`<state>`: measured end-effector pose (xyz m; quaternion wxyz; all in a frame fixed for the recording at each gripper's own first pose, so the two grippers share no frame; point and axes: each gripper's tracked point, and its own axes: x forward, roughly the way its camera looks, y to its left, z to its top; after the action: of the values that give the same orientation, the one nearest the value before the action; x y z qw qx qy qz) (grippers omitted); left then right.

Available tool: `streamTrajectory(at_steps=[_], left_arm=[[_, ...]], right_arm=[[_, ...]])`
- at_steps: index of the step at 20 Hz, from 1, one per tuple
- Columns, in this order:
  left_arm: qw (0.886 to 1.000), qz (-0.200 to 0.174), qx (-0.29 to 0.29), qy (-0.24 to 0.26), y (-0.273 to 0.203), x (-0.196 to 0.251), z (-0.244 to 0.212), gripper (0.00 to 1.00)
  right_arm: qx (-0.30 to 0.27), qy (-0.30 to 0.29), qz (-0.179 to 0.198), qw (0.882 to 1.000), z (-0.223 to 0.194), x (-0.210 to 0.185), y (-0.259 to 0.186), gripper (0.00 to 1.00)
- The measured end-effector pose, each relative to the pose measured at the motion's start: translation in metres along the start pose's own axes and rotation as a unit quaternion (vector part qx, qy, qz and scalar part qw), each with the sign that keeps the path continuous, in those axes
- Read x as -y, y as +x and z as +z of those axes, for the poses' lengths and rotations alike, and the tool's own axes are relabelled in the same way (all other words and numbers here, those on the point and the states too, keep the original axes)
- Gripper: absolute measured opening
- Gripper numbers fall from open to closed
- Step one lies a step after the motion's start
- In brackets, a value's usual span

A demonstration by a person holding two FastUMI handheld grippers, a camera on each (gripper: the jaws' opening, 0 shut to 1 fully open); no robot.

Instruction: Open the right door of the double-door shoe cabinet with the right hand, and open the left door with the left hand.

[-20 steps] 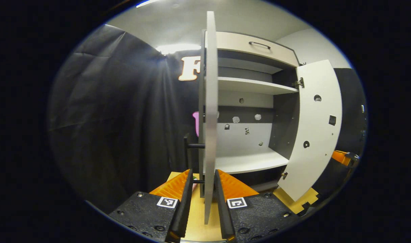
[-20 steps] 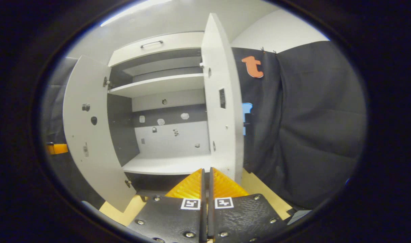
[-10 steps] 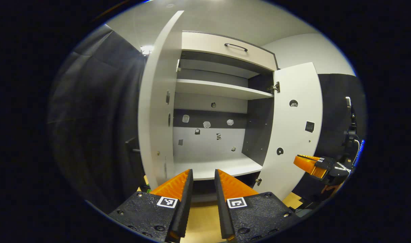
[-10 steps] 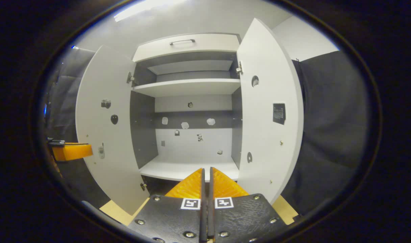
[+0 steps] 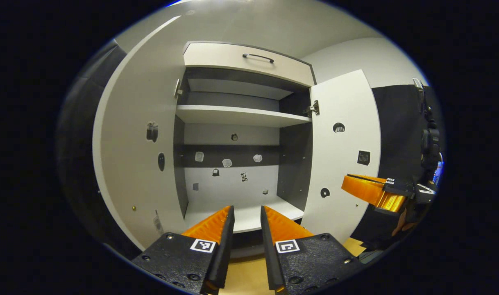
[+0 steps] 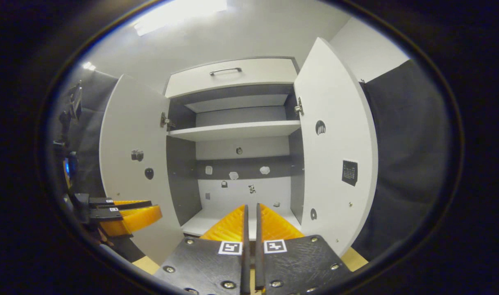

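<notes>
Black-curtained booth, cabinet straight ahead with left door and right door swung wide. My left hand-held gripper hangs slightly open, right hand-held gripper nearly shut; both empty, clear of the doors.

- Staged recording booth, not a lived-in home.
- Hung with black cloth on both sides of a white shoe cabinet.
- Lit by a ceiling strip light over plain white walls.
- Fitted with bare shelves and a pale wooden floor.
</notes>
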<state>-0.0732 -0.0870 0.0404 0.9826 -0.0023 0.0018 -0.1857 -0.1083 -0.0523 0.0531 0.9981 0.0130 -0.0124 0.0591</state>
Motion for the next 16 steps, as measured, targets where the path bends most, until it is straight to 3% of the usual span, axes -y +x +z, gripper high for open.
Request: streamTrajectory(at_steps=[3,4,5,8,9,11,12,13,16], left_arm=[[1.0,-0.011,-0.004,0.006,0.007,0.012,-0.003,0.54],[1.0,-0.012,-0.002,0.006,0.01,0.014,-0.003,0.57],[1.0,-0.014,0.001,0.002,0.012,0.016,-0.003,0.66],[1.0,-0.013,0.016,-0.015,0.015,0.02,0.002,0.84],[1.0,-0.01,0.019,-0.016,0.016,0.02,0.004,0.89],[1.0,-0.012,0.02,-0.011,0.017,0.022,0.002,0.91],[1.0,-0.01,0.019,-0.01,0.019,0.022,0.002,0.86],[1.0,-0.01,0.018,-0.01,0.021,0.022,0.001,0.91],[1.0,-0.02,0.015,-0.016,0.023,0.029,-0.001,0.91]], right_arm=[[-0.001,-0.001,0.002,1.0,-0.001,0.001,-0.001,0.21],[0.0,-0.002,0.002,1.0,-0.001,0.001,-0.001,0.33],[0.0,-0.002,0.003,1.0,0.0,0.0,-0.002,0.4],[0.0,-0.006,0.011,1.0,0.0,-0.002,-0.002,0.86],[0.002,-0.008,0.009,1.0,0.001,-0.001,-0.002,0.95],[0.007,-0.007,0.004,1.0,0.004,0.0,-0.005,0.95],[0.005,-0.006,0.002,1.0,0.002,0.001,-0.006,0.95],[0.003,-0.006,0.0,1.0,0.001,0.002,-0.006,0.95],[0.001,-0.009,-0.006,1.0,-0.001,0.005,-0.008,0.95]])
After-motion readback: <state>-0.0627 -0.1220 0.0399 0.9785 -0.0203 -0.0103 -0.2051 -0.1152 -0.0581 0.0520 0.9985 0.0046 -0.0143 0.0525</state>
